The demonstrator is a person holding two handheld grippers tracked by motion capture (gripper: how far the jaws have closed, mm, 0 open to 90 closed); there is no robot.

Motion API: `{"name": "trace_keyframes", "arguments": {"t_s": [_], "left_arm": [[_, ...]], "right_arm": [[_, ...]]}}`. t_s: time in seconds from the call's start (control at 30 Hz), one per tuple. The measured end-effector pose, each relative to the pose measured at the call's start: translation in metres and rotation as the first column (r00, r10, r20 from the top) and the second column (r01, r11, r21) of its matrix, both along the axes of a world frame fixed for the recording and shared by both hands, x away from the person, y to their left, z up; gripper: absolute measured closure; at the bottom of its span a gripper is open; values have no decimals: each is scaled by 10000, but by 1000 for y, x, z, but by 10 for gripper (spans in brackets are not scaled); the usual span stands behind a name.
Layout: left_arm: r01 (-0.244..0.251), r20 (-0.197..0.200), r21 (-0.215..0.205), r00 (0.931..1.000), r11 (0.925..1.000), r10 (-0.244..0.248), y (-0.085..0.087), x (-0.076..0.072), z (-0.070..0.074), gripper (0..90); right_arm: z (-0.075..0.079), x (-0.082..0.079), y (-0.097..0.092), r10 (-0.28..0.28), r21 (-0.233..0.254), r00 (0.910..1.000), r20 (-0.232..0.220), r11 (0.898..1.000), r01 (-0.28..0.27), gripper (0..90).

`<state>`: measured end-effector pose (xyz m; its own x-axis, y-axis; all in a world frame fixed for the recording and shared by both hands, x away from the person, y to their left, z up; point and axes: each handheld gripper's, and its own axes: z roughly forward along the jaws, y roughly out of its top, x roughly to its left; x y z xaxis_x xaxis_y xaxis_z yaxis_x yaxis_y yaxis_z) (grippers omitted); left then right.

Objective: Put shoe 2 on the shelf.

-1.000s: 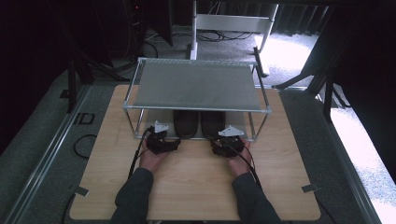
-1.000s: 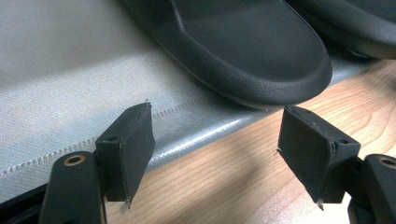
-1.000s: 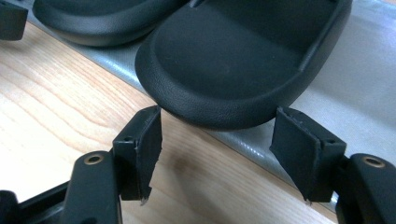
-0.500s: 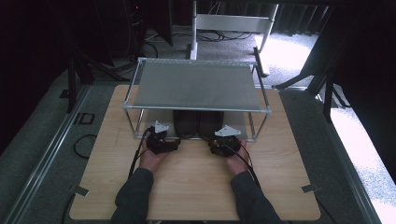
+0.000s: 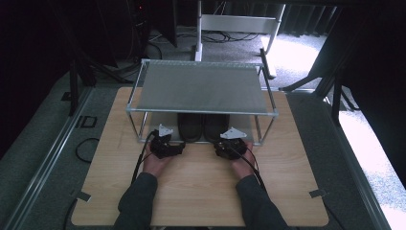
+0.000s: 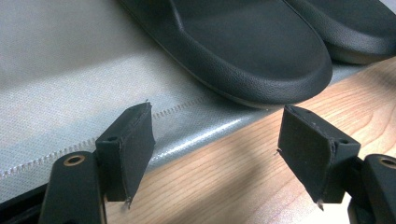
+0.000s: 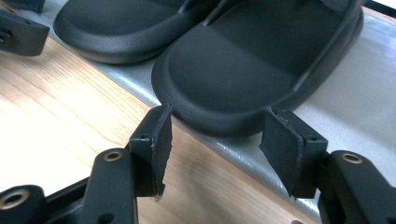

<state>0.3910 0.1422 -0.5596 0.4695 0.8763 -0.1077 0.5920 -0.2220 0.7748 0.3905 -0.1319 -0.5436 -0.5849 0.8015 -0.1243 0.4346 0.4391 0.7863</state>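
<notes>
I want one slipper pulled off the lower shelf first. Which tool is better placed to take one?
Right. The right tool has the heel of the right slipper between its open jaws, unpinched; the left tool stands open short of the left slipper.

Forearms: both come in from the bottom of the high view in dark sleeves, angled slightly inward and lying low over the tabletop (image 5: pixel 201 191).
Left hand (image 5: pixel 155 160): wrapped around the back of its tool, wrist straight, knuckles up.
Left hand-held gripper (image 5: pixel 168 146): pointing forward and level; in the left gripper view its jaws stand wide apart with nothing between the pads (image 6: pixel 135 140).
Right hand (image 5: pixel 242 160): same pose, set level with the left and well apart from it.
Right hand-held gripper (image 5: pixel 229 146): pointing forward and level; its jaws have just been closing and stand half open, pads (image 7: pixel 156 144) not pressing on anything.
</notes>
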Motion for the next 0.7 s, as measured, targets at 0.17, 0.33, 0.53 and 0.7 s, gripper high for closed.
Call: {"name": "trace_keyframes", "arguments": {"t_s": [0.17,0.33,0.53,0.7], "left_arm": [[-41,80,-19,10000,10000,41,0,-1,0,275],[-196,485,150,9986,9997,189,-1,-7,1,276],[-424,1284,343,9910,9985,377,-2,-19,3,311],[-452,1478,27,9880,9990,443,2,-33,5,318]], "right_arm": [[1,-12,-7,-54,146,9999,-121,9999,56,421],[2,-29,-22,-25,153,9995,-322,9999,30,417],[0,-48,-48,-110,112,9989,-446,9999,115,410],[-1,-56,-69,-380,204,9960,-813,9990,398,410]]}}
